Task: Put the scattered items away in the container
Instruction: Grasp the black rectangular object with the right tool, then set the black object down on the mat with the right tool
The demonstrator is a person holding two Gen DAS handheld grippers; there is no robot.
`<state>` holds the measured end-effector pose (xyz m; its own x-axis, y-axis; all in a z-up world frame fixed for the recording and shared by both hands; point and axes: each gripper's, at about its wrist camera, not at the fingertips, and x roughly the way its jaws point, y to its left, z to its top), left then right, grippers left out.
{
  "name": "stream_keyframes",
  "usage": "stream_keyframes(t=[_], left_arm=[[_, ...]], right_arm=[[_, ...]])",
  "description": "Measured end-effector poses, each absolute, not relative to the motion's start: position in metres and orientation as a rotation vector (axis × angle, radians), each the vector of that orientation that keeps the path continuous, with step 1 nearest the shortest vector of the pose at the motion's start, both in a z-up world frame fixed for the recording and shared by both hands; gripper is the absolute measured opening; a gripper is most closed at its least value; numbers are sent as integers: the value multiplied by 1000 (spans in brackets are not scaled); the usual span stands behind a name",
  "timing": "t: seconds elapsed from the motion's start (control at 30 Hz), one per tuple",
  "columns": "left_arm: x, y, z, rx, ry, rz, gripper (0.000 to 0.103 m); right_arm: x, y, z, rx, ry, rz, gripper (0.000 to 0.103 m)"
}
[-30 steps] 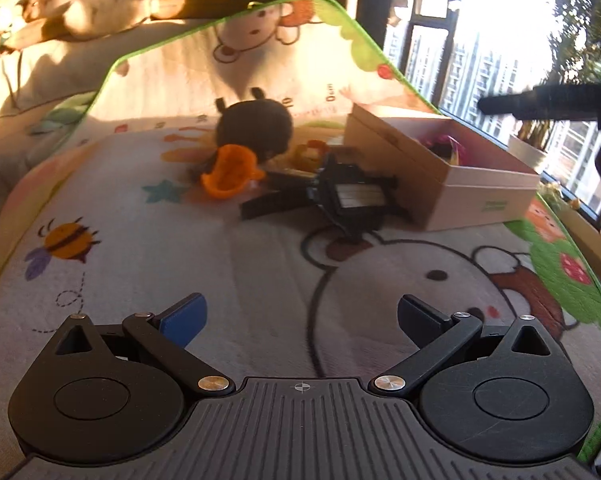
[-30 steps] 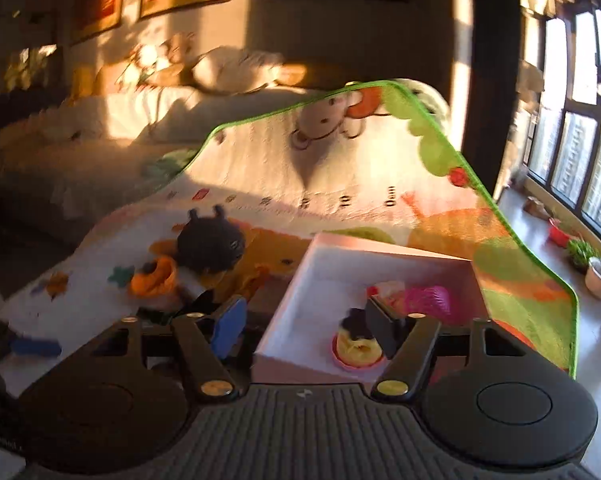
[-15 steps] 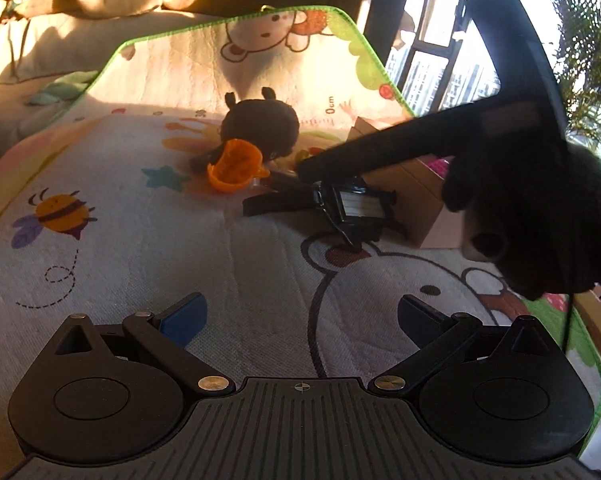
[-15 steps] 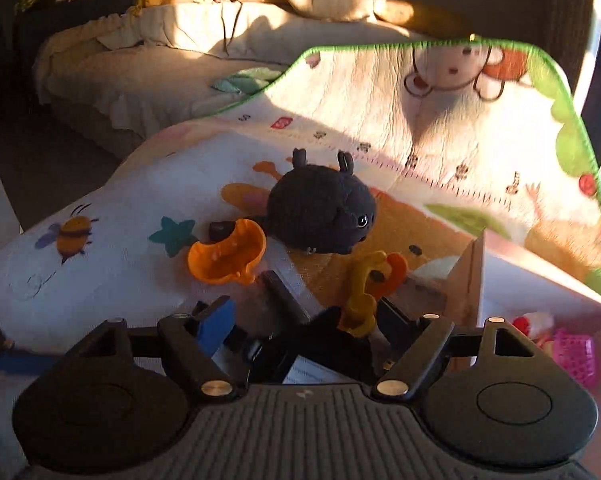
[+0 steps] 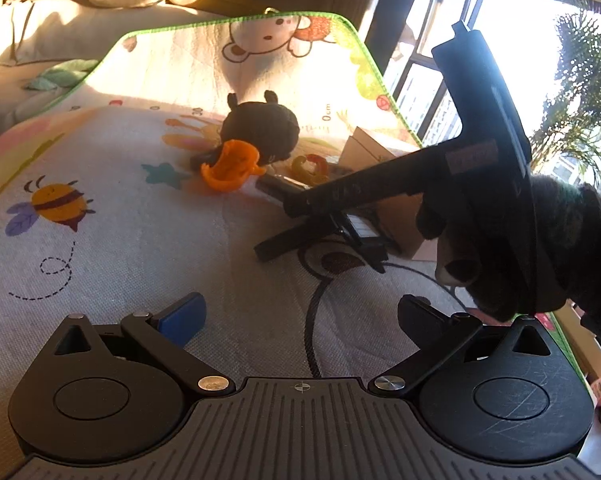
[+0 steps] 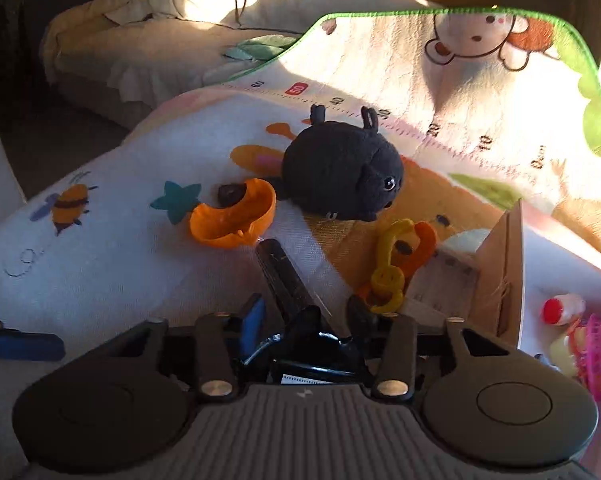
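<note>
My right gripper point(image 6: 306, 314) is down over a black stapler-like tool point(image 6: 288, 284) on the play mat, its fingers either side of it and partly closed. Whether they grip it I cannot tell. Beyond lie a black plush toy point(image 6: 340, 172), an orange bowl point(image 6: 234, 216) and an orange-yellow clip toy point(image 6: 396, 264). The cardboard box point(image 6: 504, 264) stands to the right with a pink basket point(image 6: 600, 348) inside. My left gripper point(image 5: 300, 316) is open and empty, low over the mat. It sees the black tool point(image 5: 300, 236), plush point(image 5: 260, 132) and bowl point(image 5: 230, 164).
The right gripper's body and gloved hand point(image 5: 500, 208) block most of the box in the left wrist view. The mat point(image 5: 120, 220) drapes up over a sofa at the back. A window and plants are on the right.
My right gripper has swung from above the box down to the black tool and narrowed its fingers around it. The left gripper has stayed put, still open.
</note>
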<state>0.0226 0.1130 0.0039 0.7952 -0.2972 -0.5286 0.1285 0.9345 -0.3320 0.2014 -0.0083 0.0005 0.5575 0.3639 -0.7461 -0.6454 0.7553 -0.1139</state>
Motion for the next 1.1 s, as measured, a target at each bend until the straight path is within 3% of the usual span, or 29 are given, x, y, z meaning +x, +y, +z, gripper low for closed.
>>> stream_keyframes(t=[0.03,0.1,0.37,0.57,0.73,0.87,0.93,1.1], left_arm=[[23,113,4,-288,611,-232,103],[23,113,4,-288,611,-232,103],[22,117,6,-282,628,-293,103],[-4,101,12,-123,653,-386,103],[-23,94,15,-70,660,-376,103],[-26,94,16,-66,677,-338,103],[-25,91,16,-55,685,-334,103],[-26,77,19,0,682,-349,103]], right_arm=[[201,-9,3,-379,785,618,20],[199,-13,12,-318,799,623,19],[158,-50,52,-131,797,736,18],[112,-78,58,-63,882,872,18],[79,-100,54,-104,790,804,41],[54,-120,43,-159,719,663,50],[43,-127,34,-173,726,647,58],[37,-141,12,-207,751,599,65]])
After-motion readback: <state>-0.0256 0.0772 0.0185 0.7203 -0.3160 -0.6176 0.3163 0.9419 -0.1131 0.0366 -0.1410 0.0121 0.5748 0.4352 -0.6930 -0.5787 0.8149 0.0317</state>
